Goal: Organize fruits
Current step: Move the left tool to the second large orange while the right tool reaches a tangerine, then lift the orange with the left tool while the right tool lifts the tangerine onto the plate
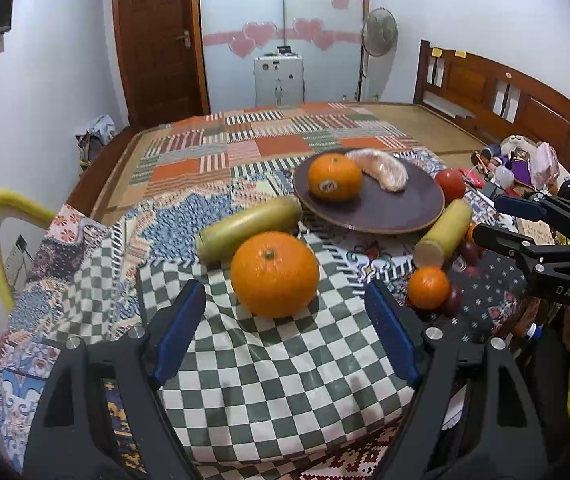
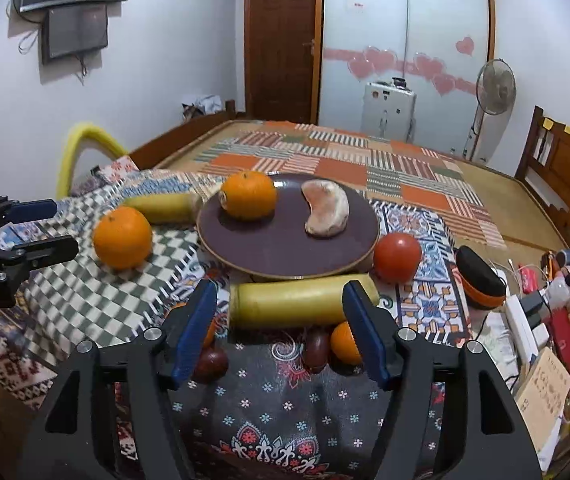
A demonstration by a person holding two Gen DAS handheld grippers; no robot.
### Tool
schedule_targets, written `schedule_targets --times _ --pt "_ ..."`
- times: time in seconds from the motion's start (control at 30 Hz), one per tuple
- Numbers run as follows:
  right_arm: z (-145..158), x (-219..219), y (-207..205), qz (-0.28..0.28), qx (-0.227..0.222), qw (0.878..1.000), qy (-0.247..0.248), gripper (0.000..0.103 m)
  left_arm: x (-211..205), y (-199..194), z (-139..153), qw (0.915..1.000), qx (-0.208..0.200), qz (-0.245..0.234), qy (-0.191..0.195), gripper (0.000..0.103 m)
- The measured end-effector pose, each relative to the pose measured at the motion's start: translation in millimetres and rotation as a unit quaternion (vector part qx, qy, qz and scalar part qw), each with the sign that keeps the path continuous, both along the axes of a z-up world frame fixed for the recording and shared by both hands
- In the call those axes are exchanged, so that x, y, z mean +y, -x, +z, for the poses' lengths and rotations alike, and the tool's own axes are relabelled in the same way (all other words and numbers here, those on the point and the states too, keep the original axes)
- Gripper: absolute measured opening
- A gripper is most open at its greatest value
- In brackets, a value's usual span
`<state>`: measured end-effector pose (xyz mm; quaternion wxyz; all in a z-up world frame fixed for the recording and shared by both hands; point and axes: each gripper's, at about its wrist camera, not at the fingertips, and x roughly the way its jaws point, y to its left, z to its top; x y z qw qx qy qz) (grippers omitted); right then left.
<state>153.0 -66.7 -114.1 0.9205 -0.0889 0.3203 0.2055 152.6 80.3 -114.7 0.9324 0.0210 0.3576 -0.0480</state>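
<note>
In the left wrist view, my left claw (image 1: 285, 304) stands wide apart and holds nothing. The big orange (image 1: 275, 274) lies on the checked cloth (image 1: 265, 360), just ahead of the blue pads and between their lines, but the pads do not touch it. Behind it lie a yellow roll (image 1: 250, 227) and the dark plate (image 1: 381, 210), which already carries another orange (image 1: 335, 177) and a pale peeled piece of fruit (image 1: 381, 170). I judge that I am in the approach for picking this big orange. The next move calls for going a little forward and down, so the pads come to both sides, then closing gently.

In the right wrist view, my right claw (image 2: 279, 312) is also apart and empty. A second yellow roll (image 2: 293, 304) lies across just beyond its tips, touching neither pad as far as I can tell. Below it sit a small orange (image 2: 345, 342) and dark small fruits (image 2: 317, 350); a red tomato (image 2: 397, 258) rests beside the plate (image 2: 245, 256). Here I must first choose one thing, because they crowd together.
</note>
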Motion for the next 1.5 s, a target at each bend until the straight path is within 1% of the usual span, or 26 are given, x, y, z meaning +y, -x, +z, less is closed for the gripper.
schedule_targets --times 0.2,0.43,0.5,0.57,0.6,0.77,0.87,0.93,1.0,1.1,1.23,1.27,1.3,1.33,1.5 --pt "-9.3 13.1 11.6 0.014 0.0 1.0 -0.002 0.063 5.3 -18.9 -19.4 0.9998 0.019 0.005 0.01 0.082" --pt "-18.6 22.8 13.0 0.025 0.016 0.999 -0.017 0.063 12.1 -42.4 -30.6 0.9993 0.027 0.017 0.022 0.082" --pt "-19.8 24.7 12.2 0.028 0.021 0.999 -0.02 0.063 12.2 -45.9 -31.6 0.9992 0.027 0.015 0.027 0.08" --pt "-20.4 26.1 12.2 0.034 0.027 0.999 -0.025 0.063 11.6 -48.9 -32.8 0.9991 0.029 0.013 0.029 0.071" --pt "-20.8 27.3 12.1 0.038 0.03 0.998 -0.027 0.063 11.2 -50.4 -33.8 0.9989 0.031 0.01 0.034 0.069" --pt "-22.8 33.3 15.1 0.047 0.034 0.998 -0.027 0.063 10.5 -50.6 -31.8 0.9986 0.036 0.014 0.037 0.067" --pt "-23.9 36.3 16.6 0.055 0.037 0.997 -0.025 0.063 13.4 -42.4 -28.8 0.998 0.043 0.015 0.044 0.067" --pt "-25.0 39.3 18.2 0.062 0.04 0.997 -0.024 0.059 15.3 -30.5 -25.3 0.9979 0.042 0.012 0.049 0.067" --pt "-26.8 42.4 18.1 0.065 0.044 0.997 -0.022 0.05 15.6 -19.9 -22.3 0.9983 0.037 0.009 0.044 0.067" --pt "-30.1 46.6 16.5 0.067 0.052 0.996 -0.018 0.043 15.8 -4.5 -18.4 0.9987 0.033 0.003 0.039 0.067" --pt "-33.3 48.6 14.0 0.062 0.054 0.997 -0.011 0.043 14.4 10.3 -17.6 0.9986 0.038 -0.009 0.037 0.067" --pt "-33.9 48.7 12.9 0.062 0.056 0.996 -0.011 0.041 13.2 12.5 -17.8 0.9986 0.037 -0.012 0.034 0.067" --pt "-34.5 48.6 12.0 0.059 0.057 0.997 -0.009 0.037 12.3 14.0 -18.5 0.9987 0.037 -0.013 0.031 0.067" --pt "-34.7 48.6 11.4 0.057 0.057 0.997 -0.007 0.035 11.4 15.2 -19.5 0.9988 0.036 -0.013 0.029 0.067" --pt "-32.6 47.0 10.7 0.063 0.063 0.996 -0.017 0.035 11.7 14.8 -24.8 0.9988 0.036 -0.009 0.033 0.067"
